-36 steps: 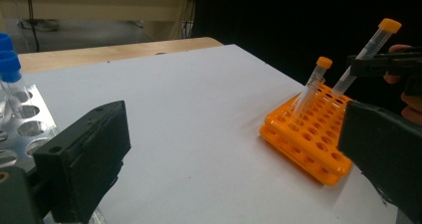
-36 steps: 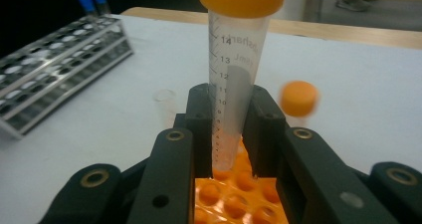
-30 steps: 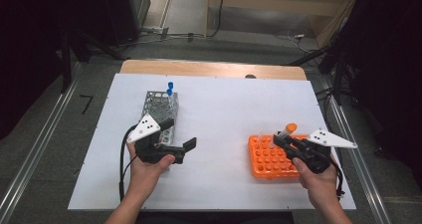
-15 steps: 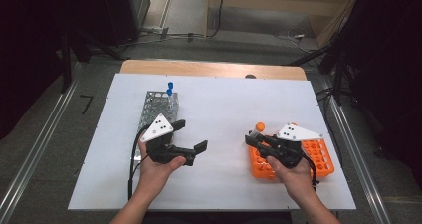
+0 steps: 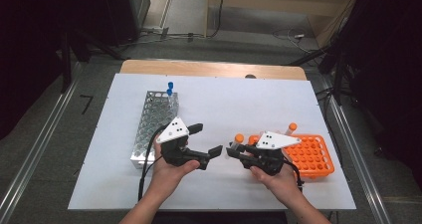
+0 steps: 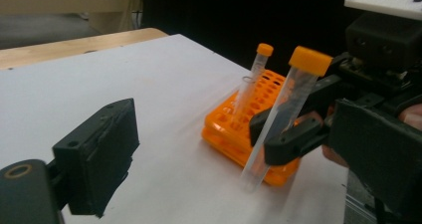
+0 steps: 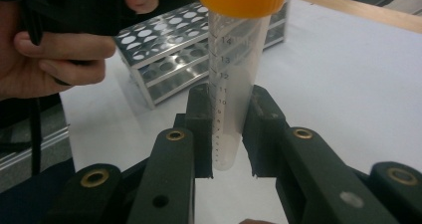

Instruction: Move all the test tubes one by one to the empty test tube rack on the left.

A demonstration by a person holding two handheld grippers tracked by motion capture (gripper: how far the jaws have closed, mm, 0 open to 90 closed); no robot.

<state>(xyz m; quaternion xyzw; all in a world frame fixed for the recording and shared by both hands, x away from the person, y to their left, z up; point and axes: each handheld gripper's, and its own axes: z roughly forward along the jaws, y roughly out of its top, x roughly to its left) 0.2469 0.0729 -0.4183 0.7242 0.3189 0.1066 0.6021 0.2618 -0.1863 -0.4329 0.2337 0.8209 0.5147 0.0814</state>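
Pinching the light, slick orange-capped tube (image 7: 234,79) mid-barrel, right gripper (image 7: 226,134) stays gentle — left gripper (image 5: 206,140), jaws apart and just easing inward, should grab below the cap.

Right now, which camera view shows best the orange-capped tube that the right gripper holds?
The right gripper view: the tube stands close between the pads, its scale readable. The left gripper view shows its whole length, tilted. The high view shows little but its cap by the right gripper.

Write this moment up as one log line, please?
right gripper: shut on orange-capped tube | left gripper: open, jaws just closing slightly, nothing between | orange rack: one tube left standing
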